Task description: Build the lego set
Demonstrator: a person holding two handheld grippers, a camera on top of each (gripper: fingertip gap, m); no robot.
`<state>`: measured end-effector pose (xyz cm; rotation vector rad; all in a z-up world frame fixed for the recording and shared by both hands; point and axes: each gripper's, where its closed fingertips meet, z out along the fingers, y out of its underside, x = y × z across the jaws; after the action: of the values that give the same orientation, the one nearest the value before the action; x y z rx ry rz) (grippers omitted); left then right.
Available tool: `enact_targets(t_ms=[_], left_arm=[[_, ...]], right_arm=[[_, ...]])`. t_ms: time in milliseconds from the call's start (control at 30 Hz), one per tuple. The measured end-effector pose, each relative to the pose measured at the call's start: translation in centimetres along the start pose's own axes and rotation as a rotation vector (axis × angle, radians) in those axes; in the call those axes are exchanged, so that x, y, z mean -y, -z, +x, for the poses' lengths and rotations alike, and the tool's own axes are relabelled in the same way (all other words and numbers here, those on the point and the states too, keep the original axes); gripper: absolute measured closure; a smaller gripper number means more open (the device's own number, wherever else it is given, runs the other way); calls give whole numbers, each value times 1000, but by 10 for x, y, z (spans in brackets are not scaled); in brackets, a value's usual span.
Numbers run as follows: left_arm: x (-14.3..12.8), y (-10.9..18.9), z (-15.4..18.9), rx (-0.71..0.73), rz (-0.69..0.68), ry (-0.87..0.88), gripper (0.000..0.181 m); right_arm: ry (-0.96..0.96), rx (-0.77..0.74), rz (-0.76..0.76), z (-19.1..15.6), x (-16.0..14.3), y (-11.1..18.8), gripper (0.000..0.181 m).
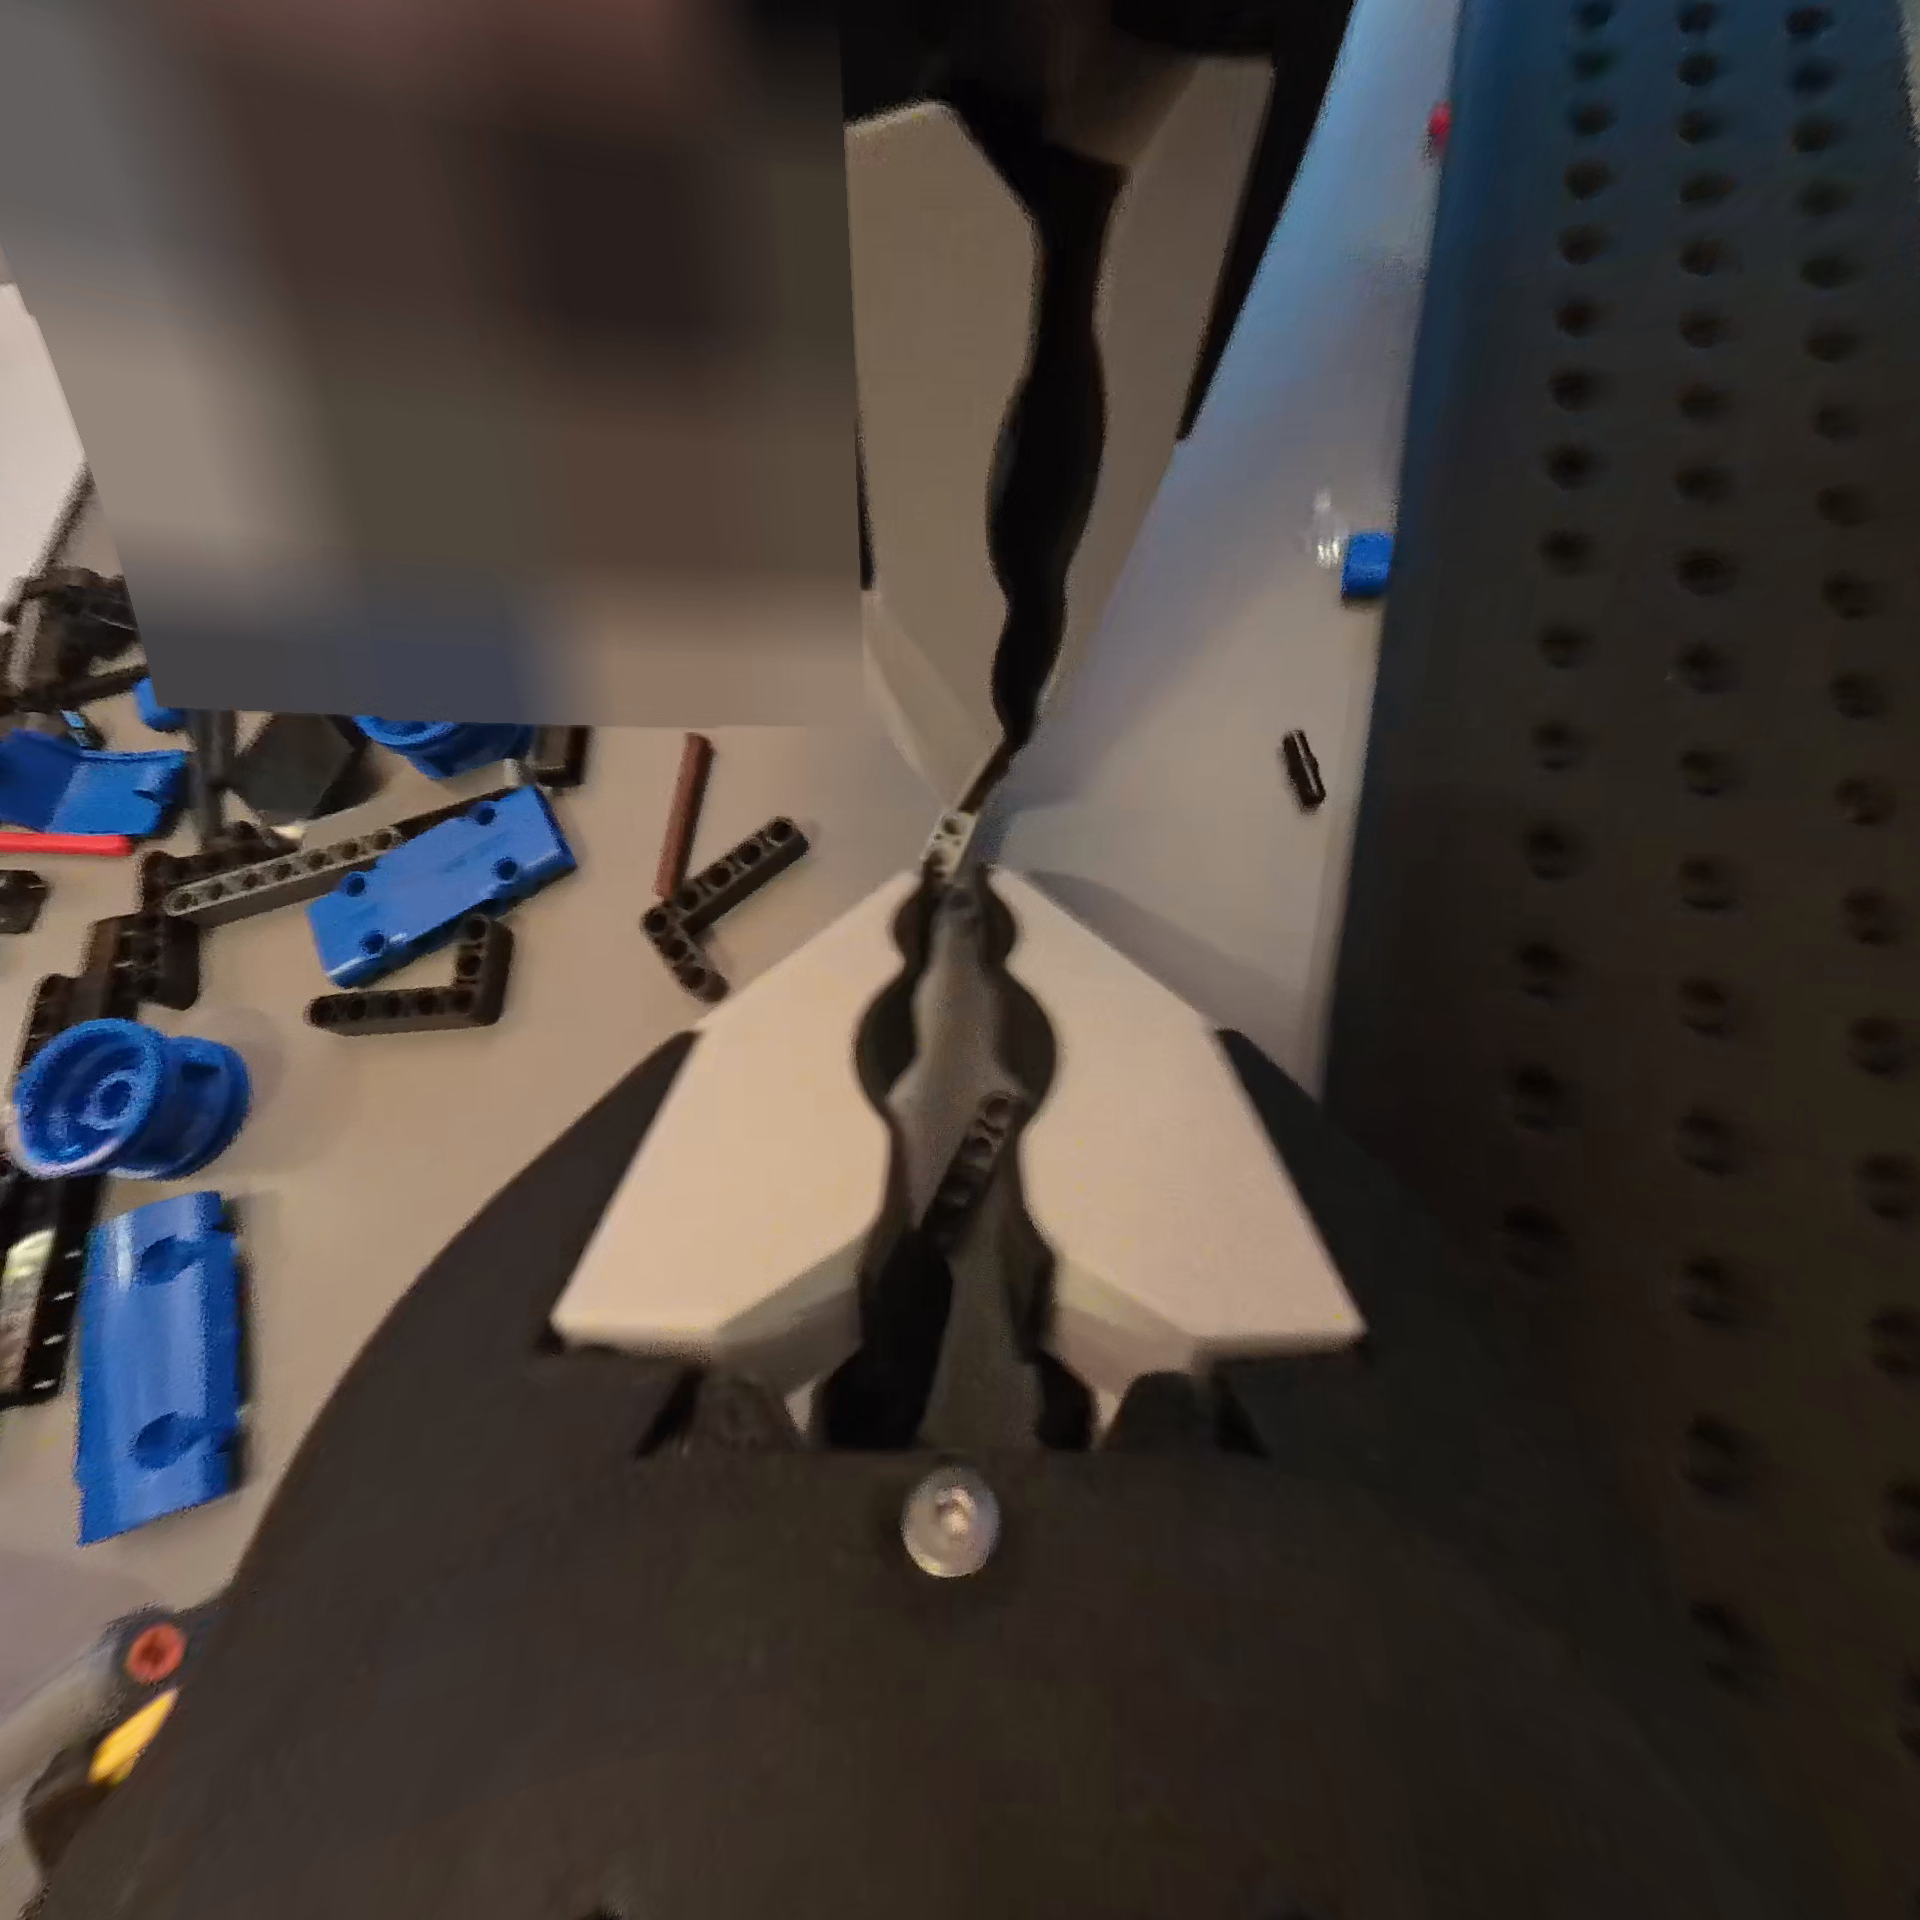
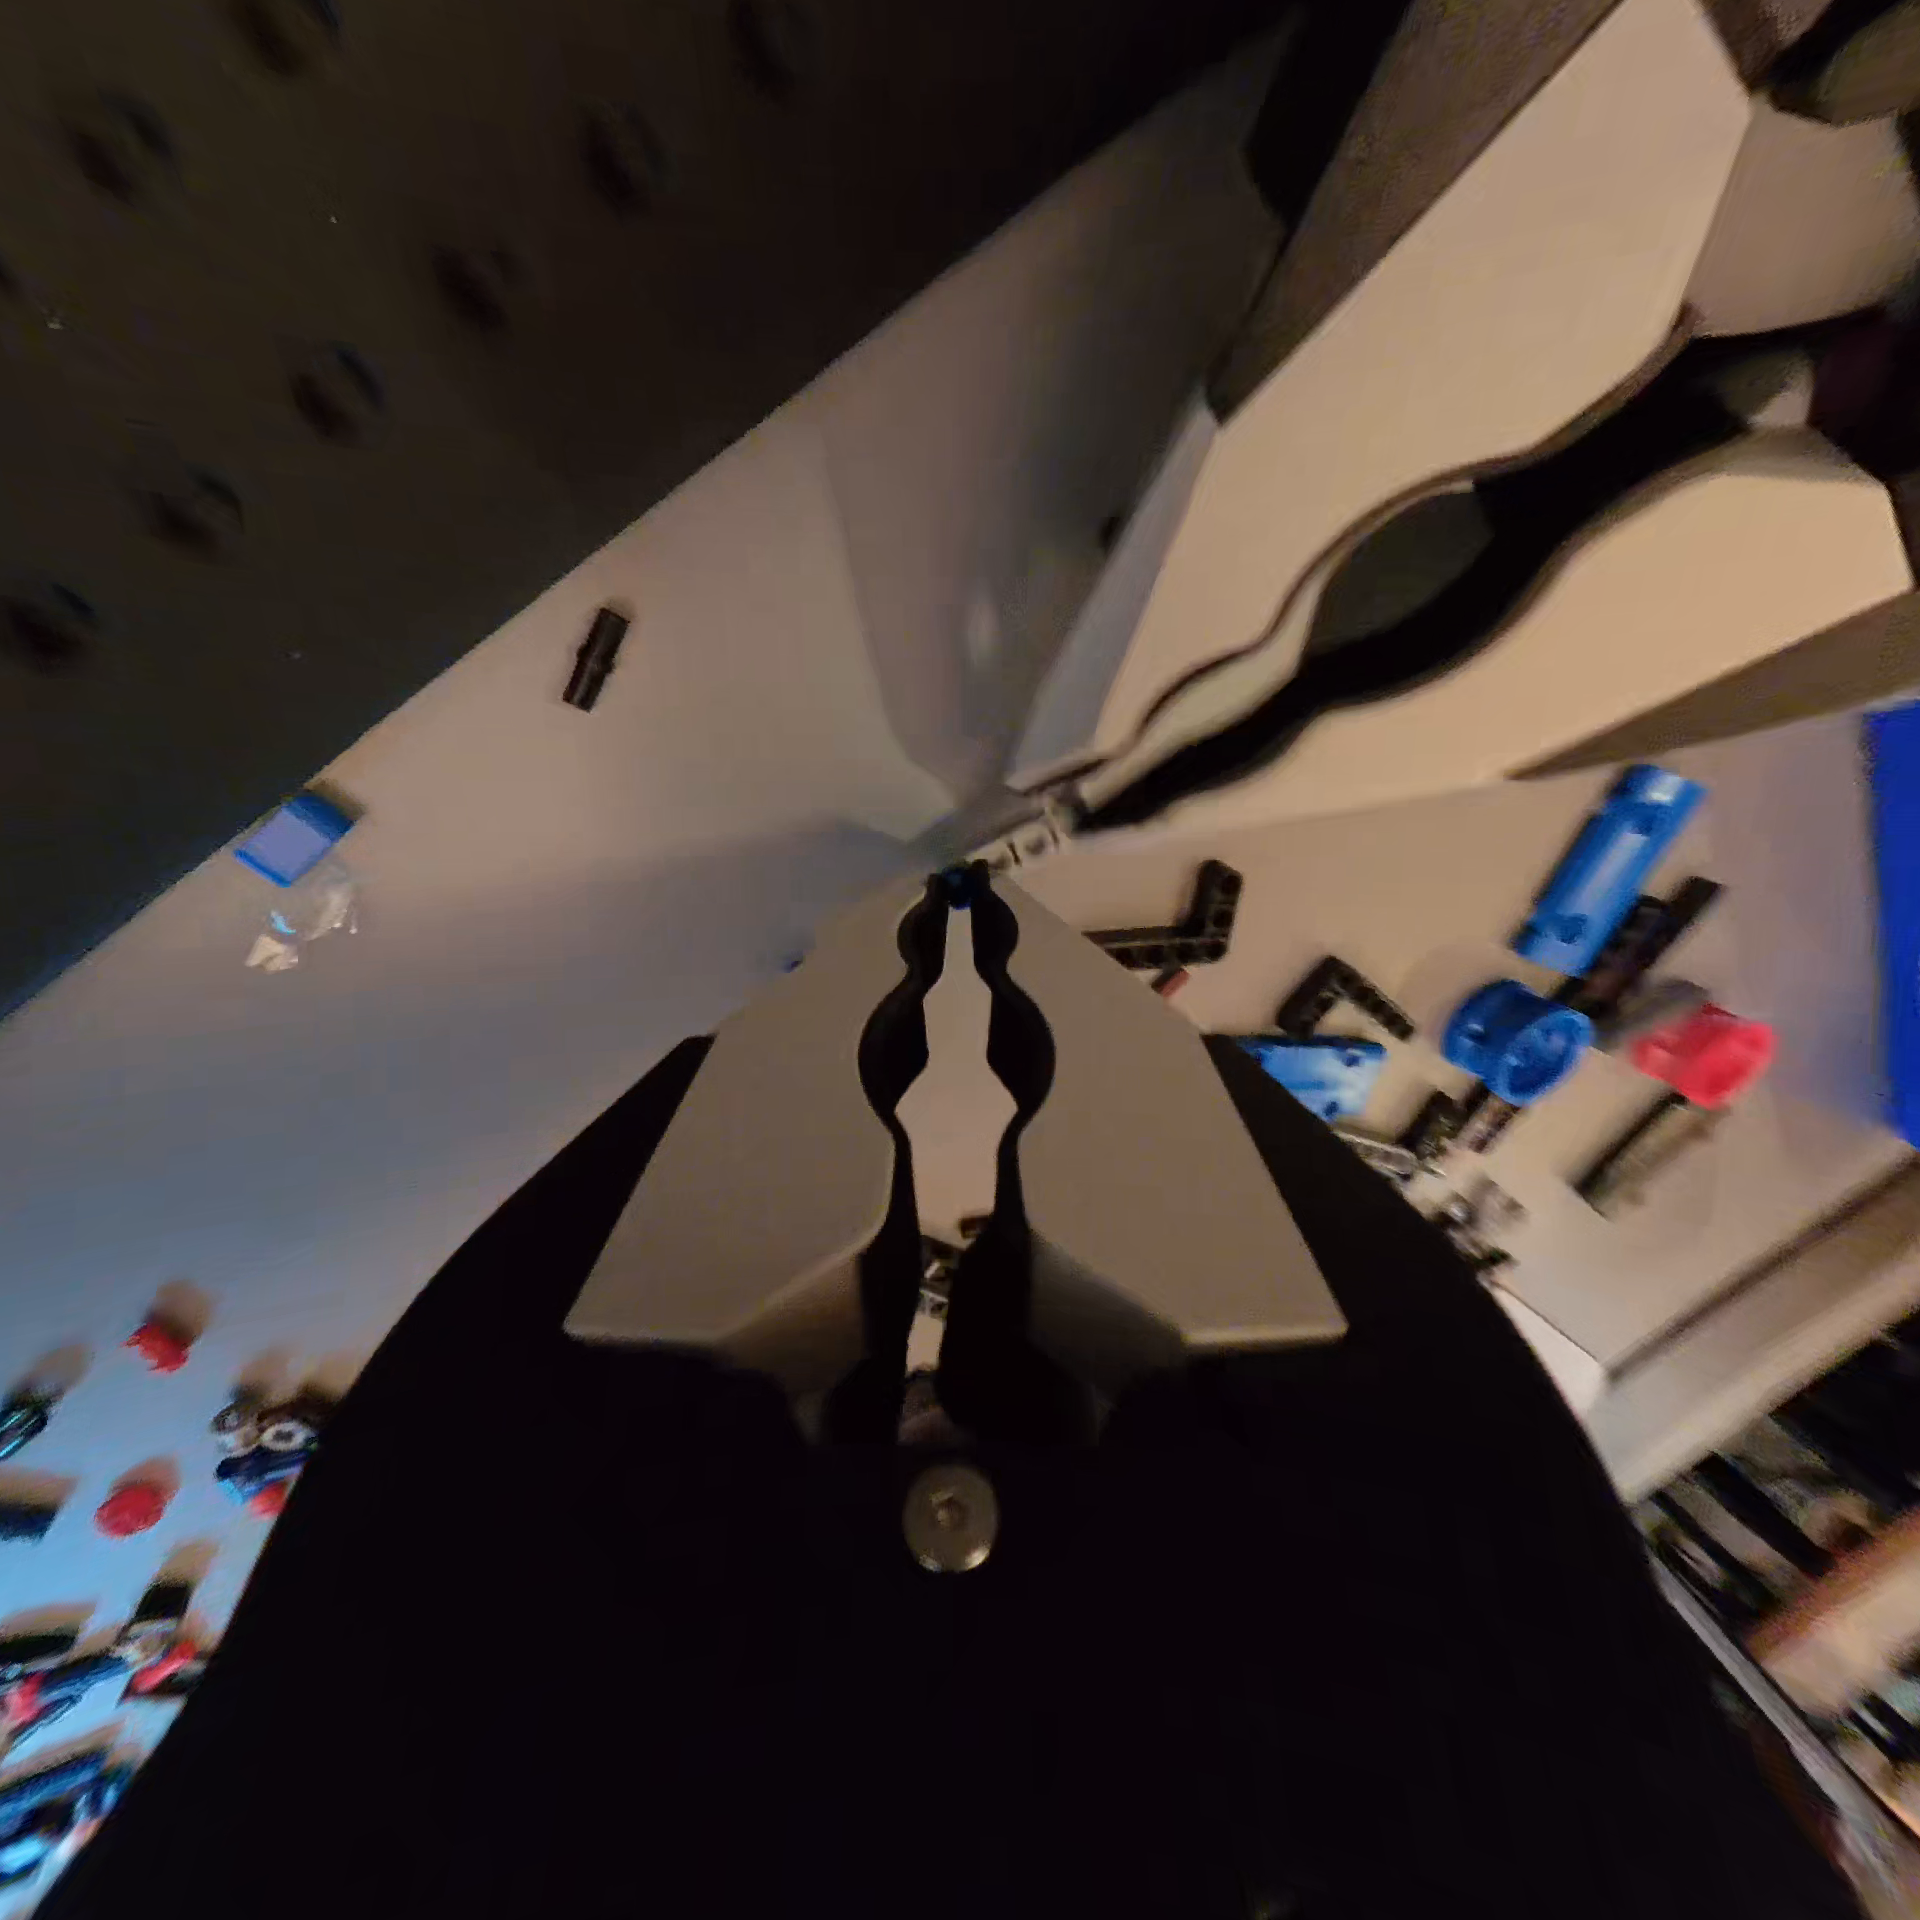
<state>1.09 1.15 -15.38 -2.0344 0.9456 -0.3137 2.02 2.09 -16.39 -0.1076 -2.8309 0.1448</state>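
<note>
My left gripper is shut on a small grey lego beam with holes, whose end sticks out past the fingertips. A dark beam part shows deeper between the fingers. My right gripper is shut on a tiny blue pin at its tips. The two grippers meet tip to tip above the grey table. In the left wrist view the right gripper comes down from above. In the right wrist view the left gripper comes from the upper right with the grey beam, and the pin sits right at the beam's end.
A dark blue perforated panel stands close on the right. Loose parts lie on the table to the left: a blue wheel, blue panels, black L-beams, a brown axle. A black pin and a blue tile lie near the panel.
</note>
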Motion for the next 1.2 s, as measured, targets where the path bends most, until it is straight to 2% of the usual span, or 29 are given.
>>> enact_targets(t_ms=[133,200,367,433,533,567,600,700,833,900,1000,1100,1200], left_arm=[[15,15,-10,40,90,70,142],[22,20,-9,40,112,99,139],[32,20,-10,21,154,214,165],[34,22,-11,6,170,263,170],[36,28,-19,61,186,261,171],[35,30,-24,103,180,240,172],[34,32,-27,143,173,210,172],[43,42,-26,243,206,62,172],[58,52,-21,347,225,-118,172],[60,55,-18,375,218,-177,172],[61,59,-15,417,201,-238,172],[63,69,-10,425,234,-214,173],[55,80,-7,458,213,-197,173]], right_arm=[[41,-201,-43,8,-1,14,177],[105,-317,-106,16,-3,23,178],[253,-471,-171,20,11,33,178],[264,-512,-191,25,10,38,178],[230,-575,-182,34,10,43,177],[188,-588,-157,36,12,45,168],[129,-587,-118,37,14,48,156],[-158,-510,79,37,18,57,141],[-367,-482,258,47,20,65,152],[-418,-447,336,48,26,65,164],[-437,-405,389,48,30,64,166],[-434,-417,436,53,40,66,167],[-446,-405,482,57,53,63,166]])
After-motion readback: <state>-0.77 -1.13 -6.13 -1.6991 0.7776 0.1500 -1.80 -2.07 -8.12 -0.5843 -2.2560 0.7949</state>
